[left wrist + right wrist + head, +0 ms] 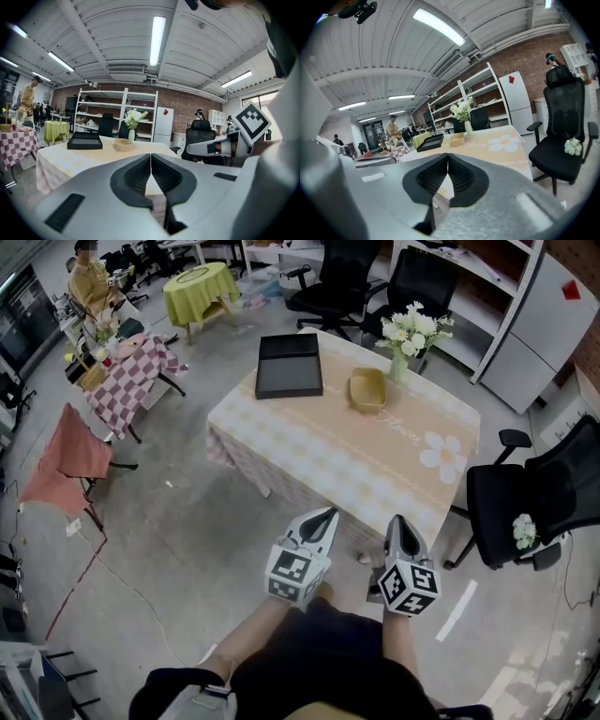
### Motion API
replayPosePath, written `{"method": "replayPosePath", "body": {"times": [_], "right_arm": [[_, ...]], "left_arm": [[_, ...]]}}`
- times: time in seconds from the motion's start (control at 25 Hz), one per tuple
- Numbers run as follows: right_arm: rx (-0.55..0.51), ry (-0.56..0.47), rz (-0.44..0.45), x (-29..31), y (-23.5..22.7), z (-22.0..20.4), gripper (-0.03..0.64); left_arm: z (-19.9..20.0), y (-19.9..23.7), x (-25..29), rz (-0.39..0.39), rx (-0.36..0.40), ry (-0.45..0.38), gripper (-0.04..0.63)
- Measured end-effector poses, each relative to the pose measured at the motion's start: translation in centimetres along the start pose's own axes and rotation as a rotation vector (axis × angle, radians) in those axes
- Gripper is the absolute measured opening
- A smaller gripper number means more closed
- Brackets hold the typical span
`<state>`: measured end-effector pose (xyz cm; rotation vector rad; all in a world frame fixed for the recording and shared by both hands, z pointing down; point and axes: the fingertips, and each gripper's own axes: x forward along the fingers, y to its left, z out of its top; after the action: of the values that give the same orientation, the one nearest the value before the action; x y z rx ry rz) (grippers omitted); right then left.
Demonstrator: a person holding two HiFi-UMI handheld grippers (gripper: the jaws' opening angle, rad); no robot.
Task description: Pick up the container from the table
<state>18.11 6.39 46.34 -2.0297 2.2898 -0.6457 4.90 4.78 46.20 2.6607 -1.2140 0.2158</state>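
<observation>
A black rectangular tray-like container lies at the far left end of the table, which has a beige checked cloth. A small tan bowl sits beside it, with a vase of white flowers behind. Both grippers hover short of the table's near edge, over the floor. My left gripper and my right gripper are shut and hold nothing. In the left gripper view the shut jaws point toward the tray and the bowl. In the right gripper view the shut jaws face the tray and the bowl.
A black office chair stands close to the table's right end. More chairs and shelving stand behind the table. At the left are a checked-cloth table, a red folding chair, a green-covered table and a person.
</observation>
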Motion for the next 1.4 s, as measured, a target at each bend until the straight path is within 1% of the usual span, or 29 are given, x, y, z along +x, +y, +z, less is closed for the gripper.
{"method": "replayPosePath", "body": {"times": [0.32,0.48,0.76,1.04,1.2,1.4], "right_arm": [[-0.005,0.002,0.029,2.9,-1.0,0.9,0.006],[0.004,0.003,0.029,3.8,-1.9,1.1,0.005],[0.013,0.010,0.038,4.4,-1.8,0.9,0.005],[0.007,0.025,0.085,4.0,0.0,-0.2,0.005],[0.001,0.048,0.099,3.5,0.4,-1.1,0.005],[-0.001,0.054,0.102,3.1,0.4,-1.1,0.006]], "left_arm": [[0.5,0.7,3.2,0.004,0.002,-0.013,0.012],[0.7,1.0,4.0,0.014,0.005,-0.014,0.012],[0.7,1.9,3.7,0.042,0.001,-0.010,0.012],[0.4,1.6,2.9,0.049,-0.016,-0.026,0.012],[-0.1,1.9,2.0,0.074,-0.026,-0.026,0.012],[-0.4,2.5,1.2,0.108,-0.043,-0.023,0.012]]}}
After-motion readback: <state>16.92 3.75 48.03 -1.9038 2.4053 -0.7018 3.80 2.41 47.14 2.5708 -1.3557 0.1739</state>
